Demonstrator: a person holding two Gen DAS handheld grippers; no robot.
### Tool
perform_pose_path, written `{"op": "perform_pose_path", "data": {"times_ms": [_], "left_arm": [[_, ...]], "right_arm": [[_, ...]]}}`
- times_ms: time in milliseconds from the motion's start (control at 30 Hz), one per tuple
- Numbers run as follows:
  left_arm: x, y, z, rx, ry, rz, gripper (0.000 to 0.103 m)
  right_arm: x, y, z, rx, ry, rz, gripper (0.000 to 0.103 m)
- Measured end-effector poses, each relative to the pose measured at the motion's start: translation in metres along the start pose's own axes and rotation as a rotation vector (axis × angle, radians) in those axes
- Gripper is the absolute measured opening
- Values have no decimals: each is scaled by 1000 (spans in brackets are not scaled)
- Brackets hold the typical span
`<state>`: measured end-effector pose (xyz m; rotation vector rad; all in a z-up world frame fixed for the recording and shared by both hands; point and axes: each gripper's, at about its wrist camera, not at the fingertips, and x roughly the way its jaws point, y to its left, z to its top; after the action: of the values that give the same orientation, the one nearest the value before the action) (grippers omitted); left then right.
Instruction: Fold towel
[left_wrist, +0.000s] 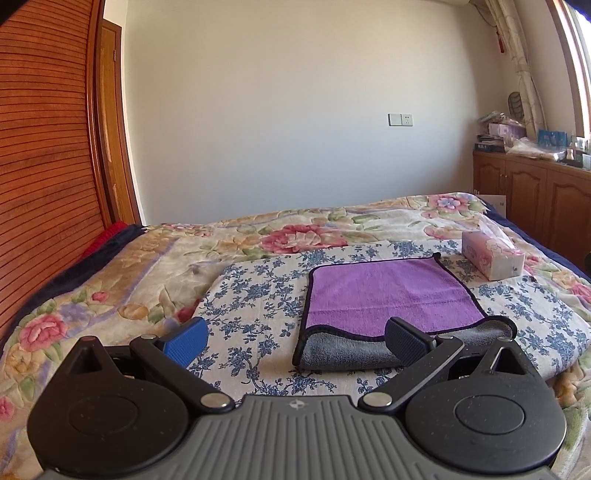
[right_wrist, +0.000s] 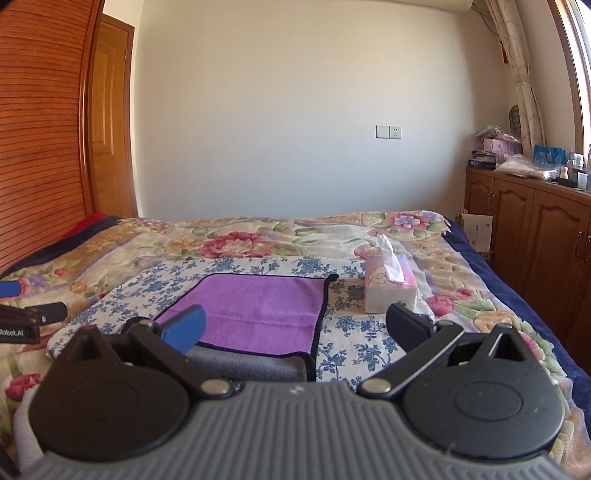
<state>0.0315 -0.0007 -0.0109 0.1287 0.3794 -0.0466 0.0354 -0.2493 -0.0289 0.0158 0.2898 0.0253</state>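
L hand-held gripper (left_wrist: 295, 341) & R hand-held gripper (right_wrist: 295, 328): both wide apart, level.

A bedroom in a home. A bed (left_wrist: 110, 273) fills the middle and lower frame, spread with a flowered quilt (right_wrist: 258, 236) and a blue-flowered cloth (left_wrist: 258, 291). At the left edge stands a slatted wooden headboard (left_wrist: 44, 166), with a wooden door (right_wrist: 110, 122) just beyond it. Wooden cabinets (right_wrist: 535, 240) run along the right, their top crowded with boxes and bags (right_wrist: 509, 151). A curtain (right_wrist: 517, 55) hangs at the upper right beside a window. A wall socket (right_wrist: 389, 132) sits on the plain back wall, and a tissue box (right_wrist: 388, 288) lies on the bed.
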Motion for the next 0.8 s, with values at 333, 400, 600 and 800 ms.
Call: {"op": "perform_pose_path", "data": {"times_ms": [333, 400, 600, 800], "left_arm": [[11, -1, 6, 17, -3, 8, 103], [14, -1, 7, 21, -2, 6, 103], [29, -2, 13, 30, 3, 15, 103], [48, -2, 15, 35, 19, 17, 103]], "right_arm": [[16, 6, -1, -44, 34, 14, 103], [19, 6, -1, -50, 39, 19, 103], [28, 8, -2, -62, 55, 32, 103], [37, 8, -3, -69, 80, 54, 103]]}}
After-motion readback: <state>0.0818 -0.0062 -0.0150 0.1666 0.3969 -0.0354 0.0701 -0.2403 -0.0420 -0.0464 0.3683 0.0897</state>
